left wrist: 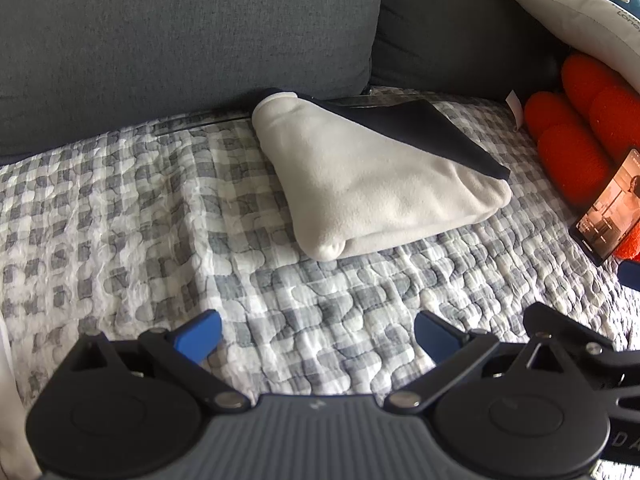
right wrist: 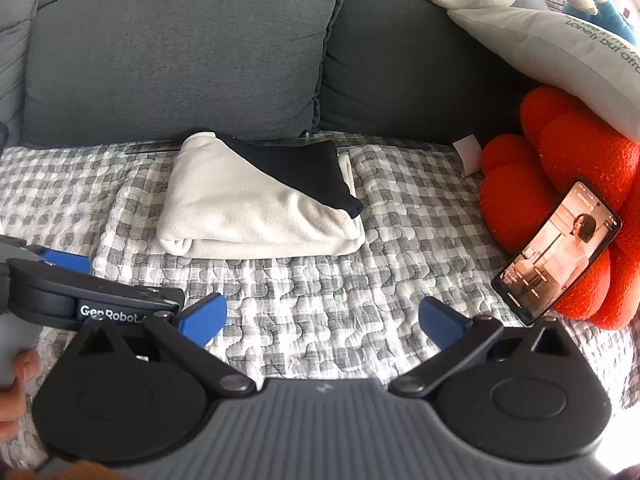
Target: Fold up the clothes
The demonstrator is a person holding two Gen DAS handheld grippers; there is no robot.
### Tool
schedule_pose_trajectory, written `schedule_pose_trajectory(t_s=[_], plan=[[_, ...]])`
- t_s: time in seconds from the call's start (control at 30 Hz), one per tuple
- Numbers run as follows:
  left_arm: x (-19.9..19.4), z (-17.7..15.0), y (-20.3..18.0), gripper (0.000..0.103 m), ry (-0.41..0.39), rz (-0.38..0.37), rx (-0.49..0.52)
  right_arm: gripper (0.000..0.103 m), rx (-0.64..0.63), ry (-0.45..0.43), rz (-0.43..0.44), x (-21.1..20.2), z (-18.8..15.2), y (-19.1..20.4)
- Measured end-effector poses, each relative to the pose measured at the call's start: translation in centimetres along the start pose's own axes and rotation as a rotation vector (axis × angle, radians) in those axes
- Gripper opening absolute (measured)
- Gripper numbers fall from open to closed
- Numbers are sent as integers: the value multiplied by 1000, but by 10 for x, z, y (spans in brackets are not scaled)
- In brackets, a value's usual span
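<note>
A folded garment (left wrist: 360,184), cream fleece with a black part (left wrist: 424,128) on its far right side, lies on the checked quilt (left wrist: 160,208) against the sofa back. It also shows in the right wrist view (right wrist: 256,208). My left gripper (left wrist: 318,334) is open and empty, hovering over the quilt well short of the garment. My right gripper (right wrist: 322,320) is open and empty, also in front of the garment. The left gripper's body (right wrist: 92,300) shows at the left edge of the right wrist view.
Grey sofa cushions (right wrist: 180,48) stand behind the garment. An orange plush cushion (right wrist: 560,168) sits at the right with a lit phone (right wrist: 556,256) leaning on it. A white pillow (right wrist: 560,36) and soft toys lie above it.
</note>
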State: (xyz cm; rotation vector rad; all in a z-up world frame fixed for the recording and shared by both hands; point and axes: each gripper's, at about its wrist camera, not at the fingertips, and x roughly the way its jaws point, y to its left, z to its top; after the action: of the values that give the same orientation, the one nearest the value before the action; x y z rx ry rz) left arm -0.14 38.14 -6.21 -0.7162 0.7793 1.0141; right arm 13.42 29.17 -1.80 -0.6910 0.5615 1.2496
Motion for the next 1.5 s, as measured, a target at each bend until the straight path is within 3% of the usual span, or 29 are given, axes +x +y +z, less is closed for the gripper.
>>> schedule_pose_trajectory(t_s=[1.5], plan=[[-1, 1, 1, 103, -6, -2, -7, 103, -6, -13, 12, -2, 0, 1]])
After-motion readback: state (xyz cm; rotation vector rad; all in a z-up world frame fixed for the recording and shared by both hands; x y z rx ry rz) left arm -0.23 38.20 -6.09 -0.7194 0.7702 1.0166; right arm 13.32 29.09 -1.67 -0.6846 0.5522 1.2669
